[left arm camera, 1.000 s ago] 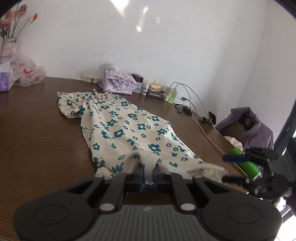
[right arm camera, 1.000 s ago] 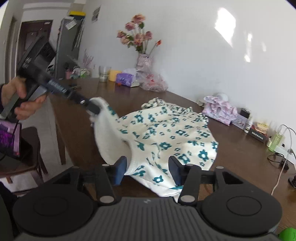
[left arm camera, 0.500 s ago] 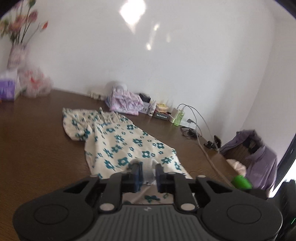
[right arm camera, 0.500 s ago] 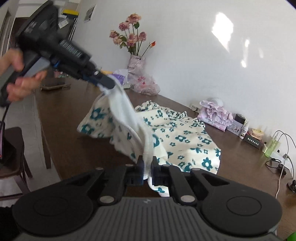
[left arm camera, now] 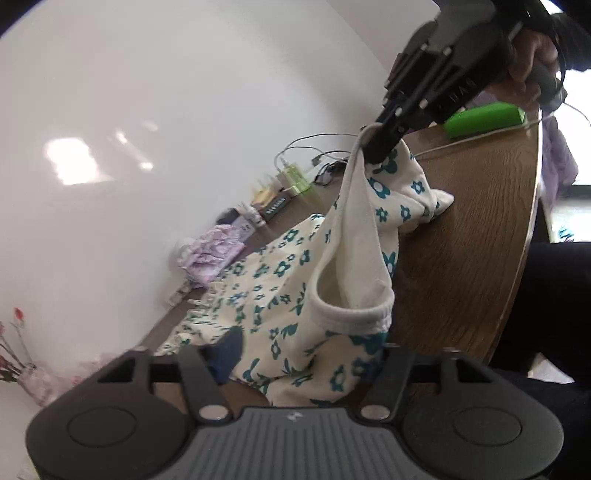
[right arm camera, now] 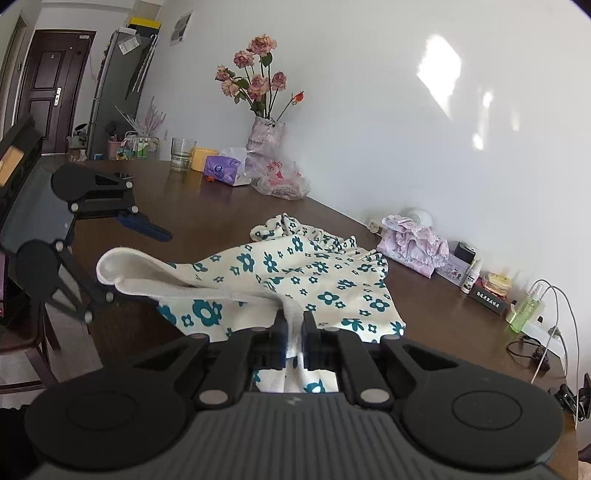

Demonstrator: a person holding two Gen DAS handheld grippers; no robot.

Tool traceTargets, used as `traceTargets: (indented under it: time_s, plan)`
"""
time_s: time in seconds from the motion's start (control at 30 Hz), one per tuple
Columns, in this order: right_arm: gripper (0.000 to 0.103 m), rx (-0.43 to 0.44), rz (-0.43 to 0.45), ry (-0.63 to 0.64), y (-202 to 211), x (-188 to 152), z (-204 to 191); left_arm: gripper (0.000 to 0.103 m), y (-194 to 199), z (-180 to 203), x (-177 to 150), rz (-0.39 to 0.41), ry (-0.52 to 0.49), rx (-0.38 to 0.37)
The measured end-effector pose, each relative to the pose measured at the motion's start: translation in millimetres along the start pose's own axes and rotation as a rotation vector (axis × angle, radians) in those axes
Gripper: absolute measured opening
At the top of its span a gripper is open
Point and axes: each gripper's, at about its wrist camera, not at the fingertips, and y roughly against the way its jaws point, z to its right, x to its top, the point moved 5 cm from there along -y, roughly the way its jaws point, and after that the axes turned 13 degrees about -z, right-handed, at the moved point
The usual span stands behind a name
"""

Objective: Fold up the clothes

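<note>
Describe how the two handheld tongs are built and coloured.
Both tongs are matte black: a ribbed grey-black body, two round discs, silver pivot bolts on the linkage bars, and dark blue pads. The right body carries white lettering and the sleeve behind it is dark.

Left wrist view: rolled hard, horizon tilted, close behind left claw (left arm camera: 299, 354), facing along brown wooden counter (left arm camera: 461, 258) toward white wall.
Right wrist view: level, close behind right claw (right arm camera: 294, 332), facing vase corner.
Shared: cream floral-print cotton garment (left arm camera: 280, 280) (right arm camera: 314, 273), each other's claw.
</note>
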Motion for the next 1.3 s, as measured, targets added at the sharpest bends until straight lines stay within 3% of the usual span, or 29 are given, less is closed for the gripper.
traceTargets:
  time_s: [0.03, 0.13, 0.2, 0.23, 0.27, 0.37, 0.47, 0.5, 0.53, 0.57, 0.6, 0.63, 0.77, 0.97, 1.13, 1.23, 1.3]
  plan:
    - [0.006, -0.005, -0.002, -0.007, 0, -3, 1, 0.008, -3, -6, 0, -0.008, 0.001, -0.044]
    - [0.008, -0.018, -0.017, -0.032, -4, -11, 2, 0.007, -12, -23, 4, -0.028, 0.056, -0.092]
    - [0.025, -0.014, -0.005, -0.053, -5, -18, -2, 0.006, -17, -39, 9, -0.069, 0.187, -0.141]
    - [0.050, -0.002, 0.004, -0.066, -4, -22, -7, 0.006, -17, -46, 11, -0.074, 0.240, -0.162]
    - [0.058, 0.020, 0.011, -0.061, -4, -27, -15, 0.006, -17, -51, 13, -0.076, 0.279, -0.175]
    - [0.058, 0.038, -0.002, -0.016, -12, -42, -39, 0.006, -17, -62, 15, -0.077, 0.347, -0.187]
    - [0.058, -0.070, -0.026, 0.005, -27, -50, -44, 0.007, -17, -60, 18, -0.065, 0.303, -0.160]
    - [0.058, -0.092, -0.028, -0.012, -32, -51, -38, 0.007, -15, -58, 17, -0.064, 0.285, -0.150]
    - [0.046, -0.114, -0.029, -0.029, -37, -52, -32, 0.007, -14, -58, 16, -0.063, 0.279, -0.146]
    - [0.011, -0.103, -0.034, -0.054, -41, -52, -23, 0.007, -13, -58, 16, -0.062, 0.277, -0.145]
    - [0.002, -0.083, -0.055, -0.090, -45, -50, -15, 0.007, -10, -60, 18, -0.055, 0.270, -0.142]
    - [0.003, -0.076, -0.048, -0.130, -43, -46, -7, 0.007, -4, -64, 22, -0.040, 0.259, -0.126]
    - [0.002, -0.199, 0.121, -0.087, 8, 8, 18, 0.006, 41, -108, 62, 0.087, 0.206, 0.011]
    - [0.002, -0.403, 0.377, 0.101, 123, 132, 56, 0.006, 157, -192, 155, 0.341, 0.094, 0.200]
    - [0.002, -0.529, 0.512, 0.158, 212, 210, 83, 0.006, 232, -238, 219, 0.492, 0.041, 0.262]
    - [0.002, -0.550, 0.519, 0.166, 238, 238, 98, 0.007, 240, -255, 240, 0.522, 0.027, 0.273]
    - [0.002, -0.557, 0.499, 0.166, 233, 247, 109, 0.007, 226, -265, 248, 0.523, 0.035, 0.249]
